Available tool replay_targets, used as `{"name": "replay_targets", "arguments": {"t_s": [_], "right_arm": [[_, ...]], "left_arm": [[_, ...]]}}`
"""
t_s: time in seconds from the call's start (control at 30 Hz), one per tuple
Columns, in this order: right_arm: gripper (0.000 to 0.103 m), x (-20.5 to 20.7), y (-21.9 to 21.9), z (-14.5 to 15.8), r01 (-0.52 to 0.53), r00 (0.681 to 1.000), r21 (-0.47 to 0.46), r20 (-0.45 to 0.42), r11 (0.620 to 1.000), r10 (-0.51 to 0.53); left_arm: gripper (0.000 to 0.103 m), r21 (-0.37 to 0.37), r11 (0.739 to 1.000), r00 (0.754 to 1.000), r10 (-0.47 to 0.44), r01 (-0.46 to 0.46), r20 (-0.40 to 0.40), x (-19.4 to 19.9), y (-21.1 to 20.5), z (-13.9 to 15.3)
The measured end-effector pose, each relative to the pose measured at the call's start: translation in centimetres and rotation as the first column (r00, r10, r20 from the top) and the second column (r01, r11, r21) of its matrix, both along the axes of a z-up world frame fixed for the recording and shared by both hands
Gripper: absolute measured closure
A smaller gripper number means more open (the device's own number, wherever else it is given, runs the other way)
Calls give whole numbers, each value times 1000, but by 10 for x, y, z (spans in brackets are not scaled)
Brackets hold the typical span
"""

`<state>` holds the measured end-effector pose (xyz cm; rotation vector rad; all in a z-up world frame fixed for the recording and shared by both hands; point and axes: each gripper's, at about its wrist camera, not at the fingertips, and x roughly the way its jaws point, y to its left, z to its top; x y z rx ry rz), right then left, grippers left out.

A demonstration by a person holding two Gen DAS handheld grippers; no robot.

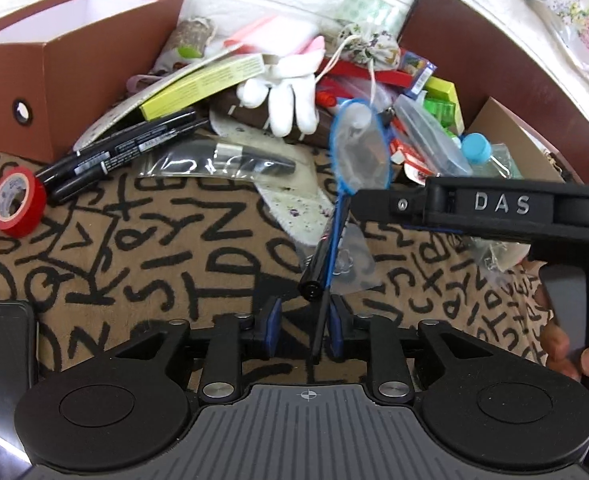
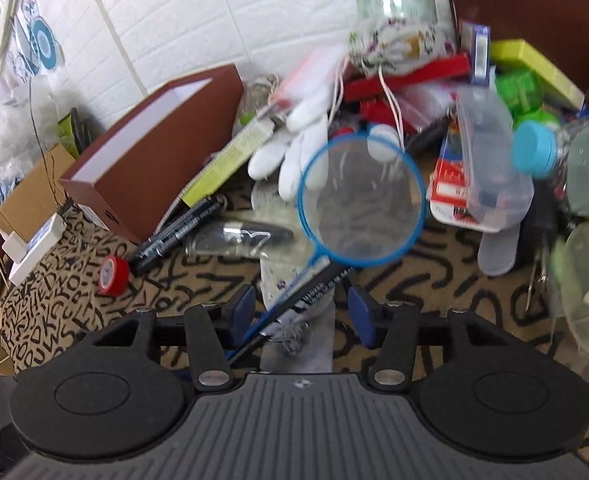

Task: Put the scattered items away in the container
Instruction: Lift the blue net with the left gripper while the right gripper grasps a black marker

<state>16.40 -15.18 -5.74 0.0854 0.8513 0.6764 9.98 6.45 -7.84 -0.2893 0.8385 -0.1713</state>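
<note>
Left wrist view: the left gripper [image 1: 305, 322] stands released, the blue net's [image 1: 360, 146] handle between its pads, apart from one pad. The right gripper [image 2: 302, 316] is also released around that handle. The brown box [image 1: 54, 60] sits behind.

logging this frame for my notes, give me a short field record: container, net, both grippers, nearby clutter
container: brown box, open top, at back left, white inside; contents not visible
net: blue-rimmed net with dark handle, lying between both pairs of fingers
left gripper: open, handle end in the gap, pads not pressing
right gripper: open, handle passes between the fingers
clutter: red tape roll, black markers, white glove
surface: letter-print cloth
</note>
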Motion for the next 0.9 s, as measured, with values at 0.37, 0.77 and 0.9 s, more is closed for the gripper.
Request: {"name": "replay_targets", "arguments": {"t_s": [0.37, 0.77, 0.9], "right_arm": [[45, 13, -8, -20, 48, 997, -29, -60, 998, -50], [47, 21, 10, -26, 16, 997, -14, -69, 1000, -17], [47, 20, 7, -22, 33, 998, -26, -51, 999, -34]], "left_arm": [[86, -11, 1000, 1000, 1, -2, -23, 3, 9, -2], [92, -9, 1000, 1000, -25, 25, 7, -1, 8, 9], [81, -30, 999, 1000, -13, 13, -8, 1, 13, 6]]}}
